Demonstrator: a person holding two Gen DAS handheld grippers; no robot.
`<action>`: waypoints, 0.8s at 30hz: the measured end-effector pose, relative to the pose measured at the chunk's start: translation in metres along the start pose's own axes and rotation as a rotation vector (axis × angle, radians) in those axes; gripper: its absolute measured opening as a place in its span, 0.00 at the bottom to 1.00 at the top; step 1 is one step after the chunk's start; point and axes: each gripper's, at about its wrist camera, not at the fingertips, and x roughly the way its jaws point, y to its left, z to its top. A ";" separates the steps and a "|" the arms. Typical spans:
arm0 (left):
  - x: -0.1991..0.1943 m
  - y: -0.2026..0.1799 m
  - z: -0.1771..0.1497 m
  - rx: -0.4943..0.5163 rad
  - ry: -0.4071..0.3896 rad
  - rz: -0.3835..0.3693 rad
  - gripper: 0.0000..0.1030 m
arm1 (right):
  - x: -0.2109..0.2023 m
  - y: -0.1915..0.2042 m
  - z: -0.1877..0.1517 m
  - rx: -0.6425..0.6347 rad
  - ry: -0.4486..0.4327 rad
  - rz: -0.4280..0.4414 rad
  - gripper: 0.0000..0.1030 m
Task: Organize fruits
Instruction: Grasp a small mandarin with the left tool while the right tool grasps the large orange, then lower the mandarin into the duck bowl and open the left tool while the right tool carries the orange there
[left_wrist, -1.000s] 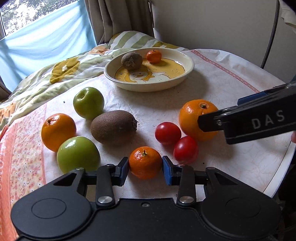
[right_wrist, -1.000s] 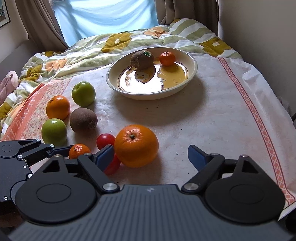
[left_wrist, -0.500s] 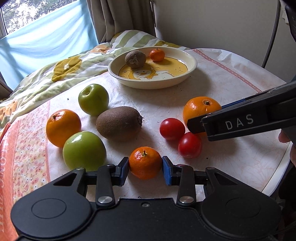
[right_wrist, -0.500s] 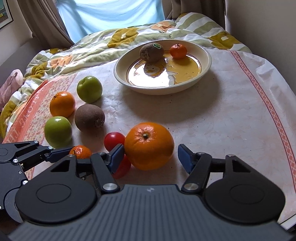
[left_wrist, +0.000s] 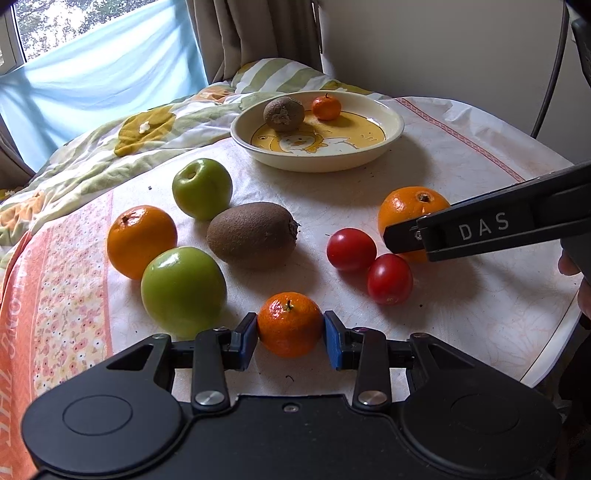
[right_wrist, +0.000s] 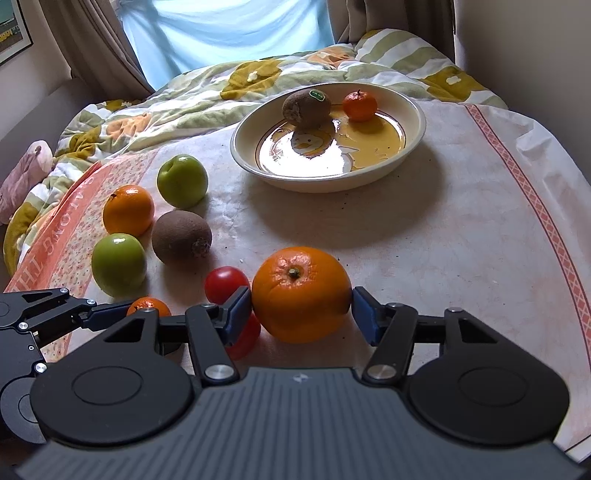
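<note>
My left gripper (left_wrist: 290, 338) is shut on a small mandarin (left_wrist: 290, 328) that rests on the cloth-covered table. My right gripper (right_wrist: 301, 314) has closed around a large orange (right_wrist: 301, 291), both pads touching its sides; the orange also shows in the left wrist view (left_wrist: 410, 210). A cream bowl (right_wrist: 413, 122) at the back holds a kiwi (right_wrist: 306, 107) and a mandarin (right_wrist: 359, 105). Two red tomatoes (left_wrist: 351, 249) (left_wrist: 389, 278) lie between the grippers. A kiwi (left_wrist: 253, 234), two green apples (left_wrist: 202, 188) (left_wrist: 183, 290) and another orange (left_wrist: 141, 240) lie to the left.
A quilt (right_wrist: 184, 103) is bunched along the table's far left side. The table edge (left_wrist: 554, 343) curves close on the right. A wall (left_wrist: 443, 44) and a black cable (left_wrist: 550, 74) stand behind the bowl.
My right gripper moved forward and narrowed from wide open until its pads met the large orange. My left gripper stayed shut on the small mandarin and the view shifted slightly.
</note>
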 end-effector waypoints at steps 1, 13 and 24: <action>-0.001 0.000 0.000 -0.002 -0.001 0.002 0.40 | 0.000 -0.001 0.000 0.002 -0.001 -0.001 0.72; -0.026 0.000 0.009 -0.009 -0.052 0.029 0.40 | -0.025 -0.005 0.006 0.008 -0.035 -0.034 0.72; -0.064 0.002 0.043 -0.042 -0.114 0.034 0.40 | -0.077 -0.009 0.032 0.030 -0.094 -0.039 0.72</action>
